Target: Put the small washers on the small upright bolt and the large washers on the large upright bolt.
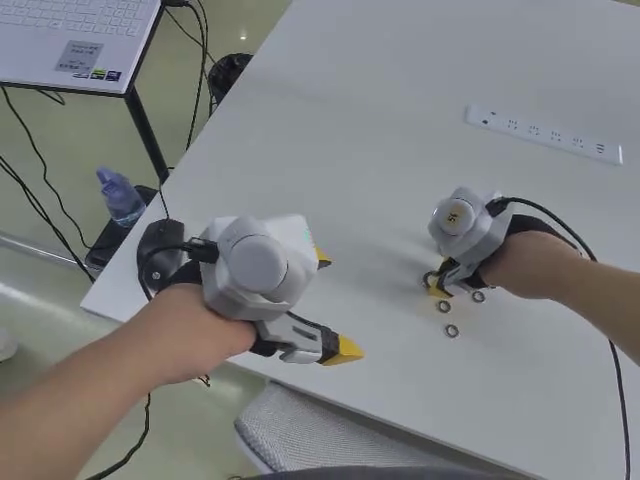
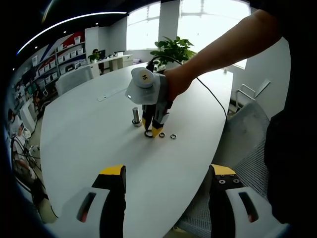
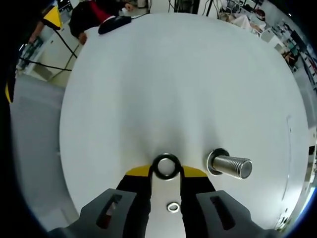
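My right gripper [image 1: 438,288] is shut on a dark ring-shaped washer [image 3: 166,166], held low over the white table [image 1: 380,150]. Just to its right in the right gripper view stands a steel upright bolt [image 3: 230,165] with a ring at its base. A small washer [image 3: 173,207] lies on the table under the jaws. Three loose washers [image 1: 444,306] lie beside this gripper in the head view. My left gripper [image 1: 333,303] is open with nothing in it, near the table's front edge. Its view shows the right gripper [image 2: 152,131], the bolt [image 2: 136,116] and two washers [image 2: 162,134].
A white power strip [image 1: 545,135] lies at the back right of the table. Off the table's left edge are a laptop [image 1: 70,40] on a stand, cables and a water bottle [image 1: 120,195]. A grey chair [image 1: 300,430] sits below the front edge.
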`<act>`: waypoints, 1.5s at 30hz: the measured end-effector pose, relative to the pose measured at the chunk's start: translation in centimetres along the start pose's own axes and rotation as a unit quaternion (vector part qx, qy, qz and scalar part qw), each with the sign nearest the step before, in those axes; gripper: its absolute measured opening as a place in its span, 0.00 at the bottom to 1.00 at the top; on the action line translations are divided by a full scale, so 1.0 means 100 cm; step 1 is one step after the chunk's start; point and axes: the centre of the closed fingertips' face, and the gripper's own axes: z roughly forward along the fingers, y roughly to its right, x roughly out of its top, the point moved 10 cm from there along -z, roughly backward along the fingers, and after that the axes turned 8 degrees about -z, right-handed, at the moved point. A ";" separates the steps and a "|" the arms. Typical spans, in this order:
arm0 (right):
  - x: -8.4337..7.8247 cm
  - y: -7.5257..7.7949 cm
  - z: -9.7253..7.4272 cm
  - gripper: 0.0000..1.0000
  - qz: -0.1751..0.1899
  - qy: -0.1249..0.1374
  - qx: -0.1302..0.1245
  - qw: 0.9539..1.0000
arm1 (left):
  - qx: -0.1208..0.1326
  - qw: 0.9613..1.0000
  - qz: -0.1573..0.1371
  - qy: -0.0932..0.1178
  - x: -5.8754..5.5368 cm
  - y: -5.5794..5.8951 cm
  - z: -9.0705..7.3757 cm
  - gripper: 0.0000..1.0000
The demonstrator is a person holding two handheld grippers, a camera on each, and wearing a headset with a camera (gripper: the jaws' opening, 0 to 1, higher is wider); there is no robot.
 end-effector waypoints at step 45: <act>-0.031 0.020 -0.068 0.22 0.062 0.037 -0.011 0.997 | 0.005 1.000 -0.001 0.004 0.012 -0.006 0.009 0.65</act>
